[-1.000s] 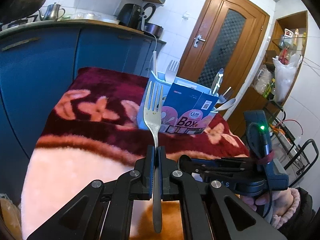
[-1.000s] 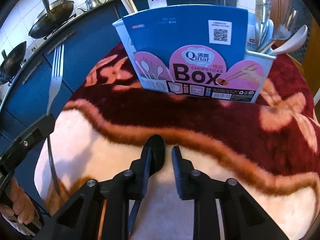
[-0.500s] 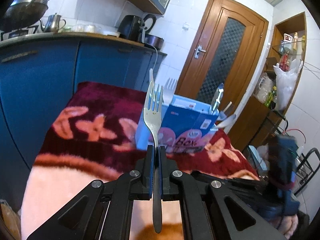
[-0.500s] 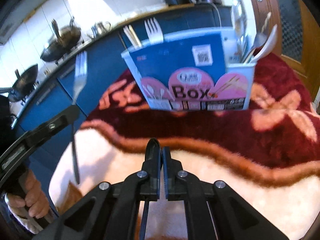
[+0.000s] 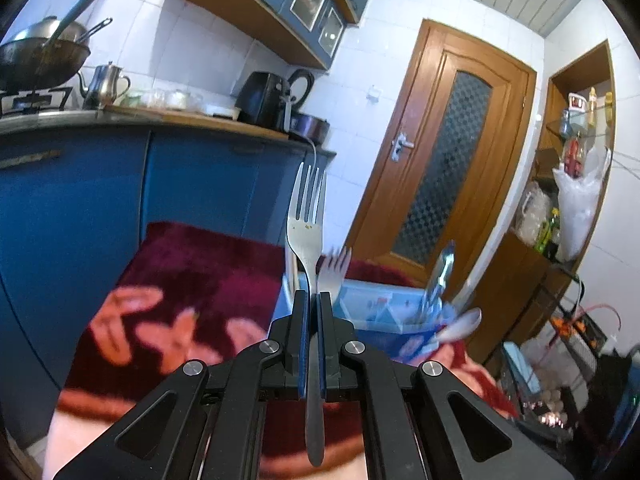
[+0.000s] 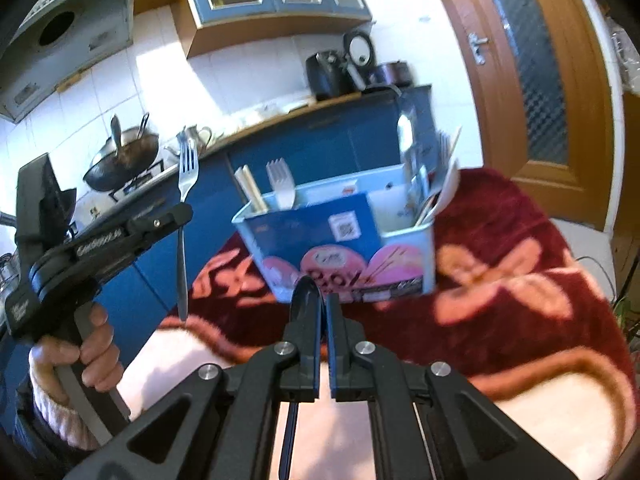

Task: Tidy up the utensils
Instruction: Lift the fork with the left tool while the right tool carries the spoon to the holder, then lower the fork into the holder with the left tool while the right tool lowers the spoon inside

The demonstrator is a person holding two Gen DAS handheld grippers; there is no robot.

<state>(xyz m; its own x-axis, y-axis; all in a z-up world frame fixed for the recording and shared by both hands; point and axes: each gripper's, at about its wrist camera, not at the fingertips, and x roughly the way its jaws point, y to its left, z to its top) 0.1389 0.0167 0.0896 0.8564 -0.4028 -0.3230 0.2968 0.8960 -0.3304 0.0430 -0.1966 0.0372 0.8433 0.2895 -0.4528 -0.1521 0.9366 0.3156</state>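
Observation:
My left gripper (image 5: 313, 300) is shut on a metal fork (image 5: 306, 224), which stands upright with its tines up and its handle hanging below the jaws. The right wrist view shows the same left gripper (image 6: 180, 212) and fork (image 6: 188, 168) at the left, held by a hand. My right gripper (image 6: 323, 304) is shut on a thin black spoon (image 6: 305, 292); its rounded tip shows above the fingers and its handle runs under them. The blue utensil box (image 6: 340, 240) stands just beyond, holding chopsticks (image 6: 250, 188), a fork (image 6: 281, 188) and spoons (image 6: 404, 148).
A dark red and pink flowered blanket (image 6: 500, 272) covers the table. Blue kitchen cabinets (image 5: 80, 200) with a wok (image 5: 36, 60) and kettle on top stand behind. A wooden door (image 5: 452, 152) and cluttered shelves (image 5: 576, 184) are at the right.
My right gripper closed on the black spoon and lifted it off the blanket. Both grippers rose and tilted upward, so the box sits lower and nearer in both views.

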